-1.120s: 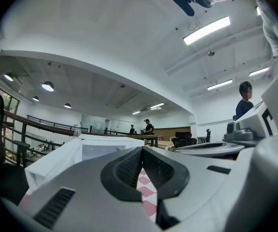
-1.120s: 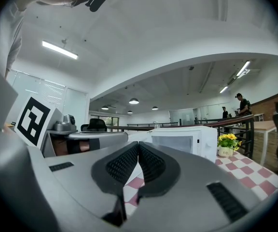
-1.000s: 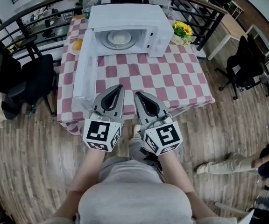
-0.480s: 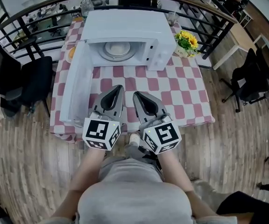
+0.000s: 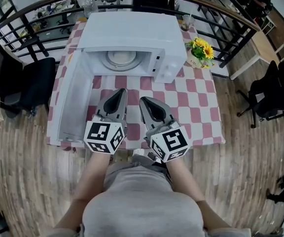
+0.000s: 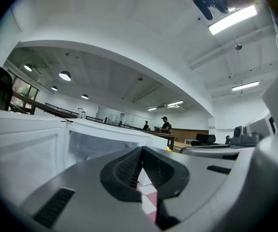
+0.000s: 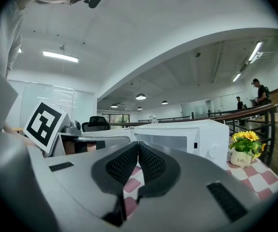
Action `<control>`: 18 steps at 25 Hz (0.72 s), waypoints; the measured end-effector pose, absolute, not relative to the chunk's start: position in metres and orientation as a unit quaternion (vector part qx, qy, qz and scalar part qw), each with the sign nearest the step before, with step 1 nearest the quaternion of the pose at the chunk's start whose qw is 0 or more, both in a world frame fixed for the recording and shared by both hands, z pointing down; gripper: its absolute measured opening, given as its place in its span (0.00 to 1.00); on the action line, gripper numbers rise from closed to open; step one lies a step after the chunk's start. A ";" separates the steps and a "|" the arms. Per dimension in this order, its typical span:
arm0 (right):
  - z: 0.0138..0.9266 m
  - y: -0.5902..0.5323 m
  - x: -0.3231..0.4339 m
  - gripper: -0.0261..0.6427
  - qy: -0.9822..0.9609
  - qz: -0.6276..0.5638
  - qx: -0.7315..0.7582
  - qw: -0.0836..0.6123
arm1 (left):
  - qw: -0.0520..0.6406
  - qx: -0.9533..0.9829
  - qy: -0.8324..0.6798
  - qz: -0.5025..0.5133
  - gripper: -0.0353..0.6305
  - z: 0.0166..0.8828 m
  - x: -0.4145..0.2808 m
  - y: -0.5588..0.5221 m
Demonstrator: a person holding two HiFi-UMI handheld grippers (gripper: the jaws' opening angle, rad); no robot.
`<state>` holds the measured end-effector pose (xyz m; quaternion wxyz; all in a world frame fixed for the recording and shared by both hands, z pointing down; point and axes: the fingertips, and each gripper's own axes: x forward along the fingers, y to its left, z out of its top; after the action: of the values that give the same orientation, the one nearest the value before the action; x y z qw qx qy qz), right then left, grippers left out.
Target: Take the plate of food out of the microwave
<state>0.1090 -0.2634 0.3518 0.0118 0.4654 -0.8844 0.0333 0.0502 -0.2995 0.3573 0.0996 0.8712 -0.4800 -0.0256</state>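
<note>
Right gripper view: "Life" flower pot [image 7: 243, 159] beside microwave [image 7: 187, 135]

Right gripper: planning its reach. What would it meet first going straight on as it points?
Likely the microwave, entering its open cavity left of the control panel; whether it hits the plate is unclear.

a white microwave [image 5: 132, 43] stands on a checked table, door [image 5: 73, 100] swung open leftward, a pale plate [image 5: 120, 59] lying flat inside.

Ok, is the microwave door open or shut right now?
Open. The door is swung out to the left of the microwave, and the plate shows inside the open cavity.
</note>
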 end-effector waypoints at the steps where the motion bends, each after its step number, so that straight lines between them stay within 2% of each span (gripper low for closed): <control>1: 0.353 -0.267 0.111 0.08 -0.887 0.033 0.461 0.013 | 0.108 0.868 -0.483 -0.029 0.05 0.360 0.051 -0.305; 4: 0.359 -0.277 0.115 0.08 -0.892 0.037 0.451 0.014 | 0.144 0.861 -0.486 -0.039 0.08 0.371 0.054 -0.319; 15: 0.371 -0.306 0.127 0.08 -0.898 0.051 0.437 0.011 | 0.262 0.820 -0.501 -0.093 0.37 0.399 0.052 -0.363; 18: 0.373 -0.314 0.125 0.08 -0.898 0.060 0.435 0.006 | 0.314 0.800 -0.500 -0.109 0.38 0.411 0.049 -0.374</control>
<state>0.1245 -0.3141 0.3726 0.0059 0.4351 -0.8984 0.0597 0.0487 -0.3739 0.4110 0.3142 0.7996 -0.5000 -0.1085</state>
